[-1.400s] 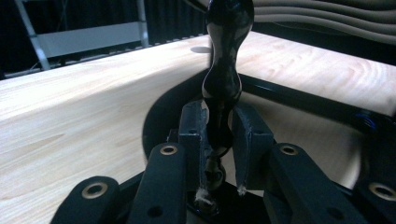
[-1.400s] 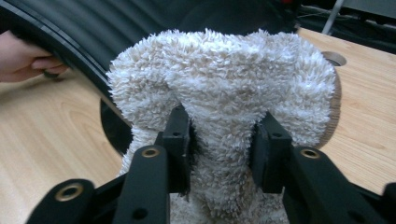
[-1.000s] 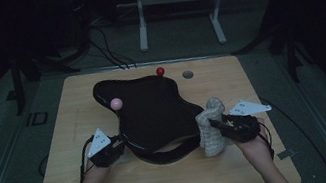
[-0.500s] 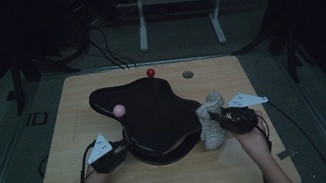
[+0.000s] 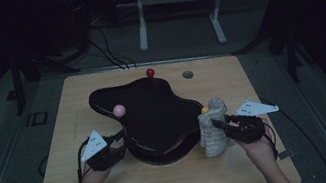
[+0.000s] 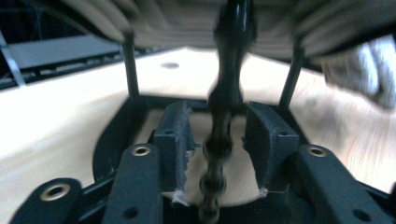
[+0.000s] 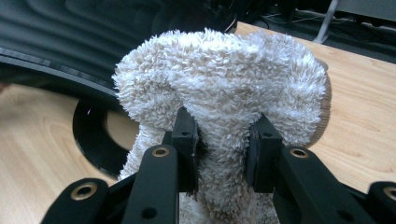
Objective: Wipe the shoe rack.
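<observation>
A black wavy-edged tray [image 5: 154,113] stands on thin legs on the wooden table [image 5: 261,84]. My left gripper [image 5: 119,138] is at its near left edge. In the left gripper view the jaws [image 6: 217,135] stand apart on either side of the tray's blurred black rim [image 6: 224,121], with a gap on each side. My right gripper [image 5: 220,124] is shut on a white fluffy towel [image 5: 212,131] held upright against the tray's right edge. The towel [image 7: 219,102] bulges above the pads of my right gripper [image 7: 222,140], and the tray [image 7: 70,46] lies behind it.
A red ball [image 5: 150,72] sits at the tray's far tip, a pink ball [image 5: 119,110] at its left, and an orange ball [image 5: 204,109] just behind the towel. A small grey disc [image 5: 188,74] is set in the table at the back. Bare wood lies along the near edge.
The tray's far end with the red ball swung to the left a second ago and now holds still. The right gripper and towel moved slightly right, and an orange ball came into sight.
</observation>
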Available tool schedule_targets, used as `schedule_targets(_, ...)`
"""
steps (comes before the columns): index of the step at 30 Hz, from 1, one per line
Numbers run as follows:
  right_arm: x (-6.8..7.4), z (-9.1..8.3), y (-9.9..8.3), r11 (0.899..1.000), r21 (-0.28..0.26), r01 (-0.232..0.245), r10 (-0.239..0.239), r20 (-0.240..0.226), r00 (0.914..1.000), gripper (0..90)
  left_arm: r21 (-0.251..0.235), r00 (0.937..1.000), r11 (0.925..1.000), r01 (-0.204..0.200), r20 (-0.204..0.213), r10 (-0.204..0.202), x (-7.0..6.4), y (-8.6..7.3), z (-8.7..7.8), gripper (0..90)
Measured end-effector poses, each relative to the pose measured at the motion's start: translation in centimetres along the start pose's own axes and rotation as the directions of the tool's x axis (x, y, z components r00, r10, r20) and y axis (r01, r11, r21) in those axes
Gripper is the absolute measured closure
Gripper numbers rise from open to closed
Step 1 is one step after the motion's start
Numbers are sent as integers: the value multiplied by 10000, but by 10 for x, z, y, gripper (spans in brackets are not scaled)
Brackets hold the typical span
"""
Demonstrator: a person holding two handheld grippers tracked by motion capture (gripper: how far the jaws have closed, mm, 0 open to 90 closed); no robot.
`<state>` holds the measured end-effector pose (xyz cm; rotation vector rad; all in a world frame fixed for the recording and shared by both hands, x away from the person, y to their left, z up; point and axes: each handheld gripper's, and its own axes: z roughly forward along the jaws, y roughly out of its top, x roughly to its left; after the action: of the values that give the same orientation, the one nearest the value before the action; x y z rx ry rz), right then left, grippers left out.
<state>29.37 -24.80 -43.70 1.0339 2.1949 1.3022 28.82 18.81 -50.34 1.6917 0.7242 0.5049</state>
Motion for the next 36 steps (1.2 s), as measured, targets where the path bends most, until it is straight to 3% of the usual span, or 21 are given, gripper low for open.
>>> schedule_targets(5, 1, -3, -6, 10000, -39, 6, -7, -89, 10000, 695, -362, 9999, 9993, -42, -142, 36, -4, 18, -1, 569)
schedule_targets(11, 1, -3, -6, 9999, -149, 62, -62, -34, 10000, 695, -180, 9995, 9998, -71, -311, 66, -10, 27, 8, 586)
schedule_targets(14, 0, -3, -6, 9998, -197, 66, -66, -34, 10000, 696, -131, 9984, 9998, -169, -547, 161, -15, 30, 11, 655)
schedule_targets(16, 0, -3, -7, 9998, -197, 67, -68, -45, 10000, 696, -139, 9985, 9998, -116, -541, 109, -13, 29, 10, 738)
schedule_targets(18, -1, 3, -10, 9999, -150, -4, 4, -14, 10000, 697, -192, 9992, 9998, -25, -405, 18, -12, 28, 9, 743)
schedule_targets(21, -1, 15, -17, 9995, 260, 190, -198, 301, 9993, 702, -273, 9993, 9994, -227, -317, 218, -10, 27, 10, 744)
schedule_targets(27, -3, 38, -40, 9913, 1311, 135, -178, 318, 9993, 708, -295, 9995, 9992, -282, -145, 277, -8, 26, 10, 745)
schedule_targets(32, -2, 26, -28, 9972, 735, 119, -146, 359, 9992, 708, -366, 9999, 9993, -119, 62, 121, -6, 25, 10, 745)
schedule_targets(36, -1, 26, -21, 9986, 506, 163, -188, 489, 9986, 708, -401, 9998, 9992, -32, 203, 40, -4, 25, 11, 745)
